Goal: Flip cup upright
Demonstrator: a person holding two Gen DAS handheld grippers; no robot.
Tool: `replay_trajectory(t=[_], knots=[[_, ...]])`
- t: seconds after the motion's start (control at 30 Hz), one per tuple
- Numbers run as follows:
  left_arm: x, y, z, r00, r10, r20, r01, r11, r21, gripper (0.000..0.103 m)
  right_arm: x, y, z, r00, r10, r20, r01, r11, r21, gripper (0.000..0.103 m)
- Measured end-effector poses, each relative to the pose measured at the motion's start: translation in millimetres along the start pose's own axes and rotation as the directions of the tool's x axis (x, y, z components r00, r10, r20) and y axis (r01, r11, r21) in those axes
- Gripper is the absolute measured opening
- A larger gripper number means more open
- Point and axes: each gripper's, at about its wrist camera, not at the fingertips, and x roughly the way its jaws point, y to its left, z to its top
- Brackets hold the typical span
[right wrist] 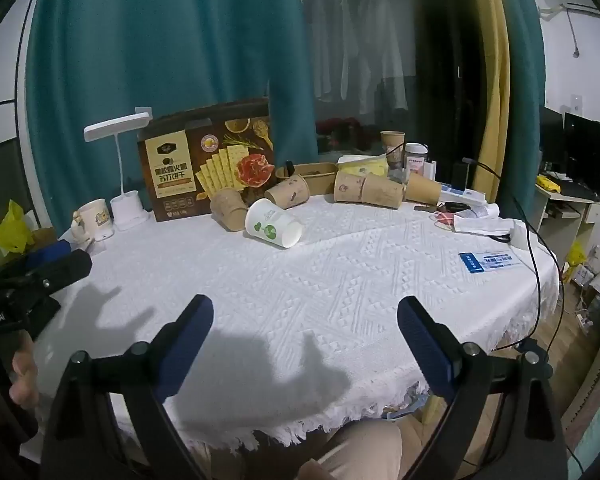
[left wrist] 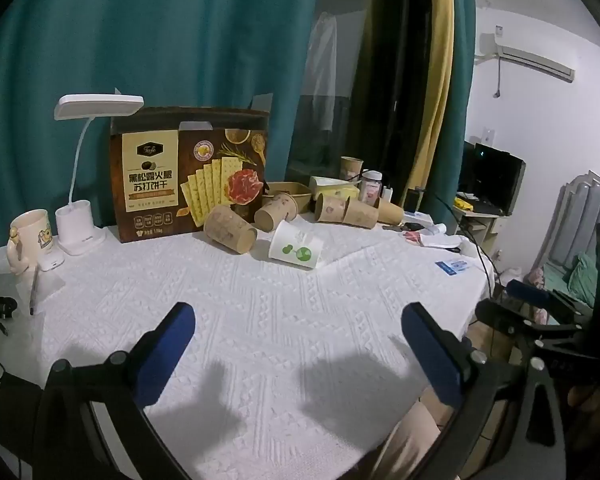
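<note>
A white paper cup with a green printed design (left wrist: 296,249) is seen lying on its side on the white textured tablecloth (left wrist: 260,320), towards the far middle of the table, its open mouth turned to the right and slightly towards the viewer. Just left of it and a little farther back, a brown paper cup (left wrist: 229,229) lies on its side, and another tipped brown paper cup (left wrist: 276,210) lies just behind. Further to the right, a row of tipped brown paper cups (left wrist: 350,210) is laid in front of a yellow tissue pack (left wrist: 334,189). A brown cracker box with printed biscuits (left wrist: 188,178) is stood upright at the far edge, with a white desk lamp (left wrist: 80,184) and a cream mug (left wrist: 30,234) to its left. A blue-and-white card (right wrist: 490,261) lies flat near the right edge.

The left gripper (left wrist: 298,336) is held over the near part of the cloth, jaws spread wide with nothing between the blue pads. The right gripper (right wrist: 304,332) is likewise held released and empty over the near edge, well apart from the white cup.
</note>
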Motion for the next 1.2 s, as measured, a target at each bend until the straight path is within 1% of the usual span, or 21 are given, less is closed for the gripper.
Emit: replay_trajectory(t=[0.33,0.97,1.0,1.2], knots=[[-1,1,0,1.000,-0.003,0.005,0.003,1.000,-0.010,0.103,-5,5,1,1.000,-0.005,0.005,0.005,1.000,-0.020,0.092],[-6,2,3,1.000,-0.001,0.010,0.002,1.000,-0.009,0.103,-6,6,3,1.000,-0.003,0.013,0.004,1.000,-0.018,0.092],[-6,1,3,1.000,-0.001,0.011,0.001,1.000,-0.010,0.103,-9,8,7,1.000,-0.004,0.014,0.004,1.000,-0.017,0.092],[-6,1,2,1.000,0.000,0.013,0.000,1.000,-0.009,0.103,-10,8,9,1.000,-0.003,0.015,0.003,1.000,-0.014,0.092]])
